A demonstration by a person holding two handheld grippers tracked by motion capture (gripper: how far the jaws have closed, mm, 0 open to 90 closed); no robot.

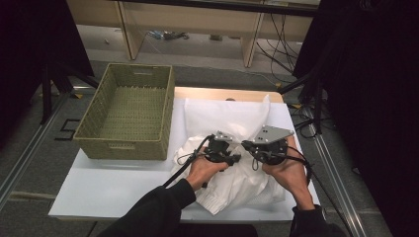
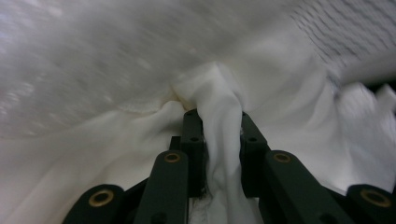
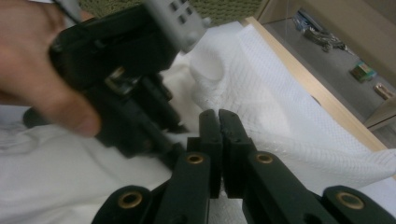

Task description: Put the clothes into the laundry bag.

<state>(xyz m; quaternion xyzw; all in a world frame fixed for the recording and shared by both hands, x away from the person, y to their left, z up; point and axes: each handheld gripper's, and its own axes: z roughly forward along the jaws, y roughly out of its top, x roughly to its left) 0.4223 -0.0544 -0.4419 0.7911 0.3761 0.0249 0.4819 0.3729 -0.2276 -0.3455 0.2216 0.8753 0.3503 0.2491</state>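
A crumpled white garment lies on the white table top, right of the middle. My left gripper sits on the garment's near side and is shut on a pinched fold of the cloth, which bunches up between its jaws. Close beside it, my right gripper points towards the left one. In the right gripper view its jaws are pressed together above the textured fabric, and I see no cloth between them. The left gripper and the hand holding it are just beyond.
An empty green woven basket stands on the table's far left part. Bare white table top stretches in front of it. The table's wooden far edge borders a floor with cables and desk legs.
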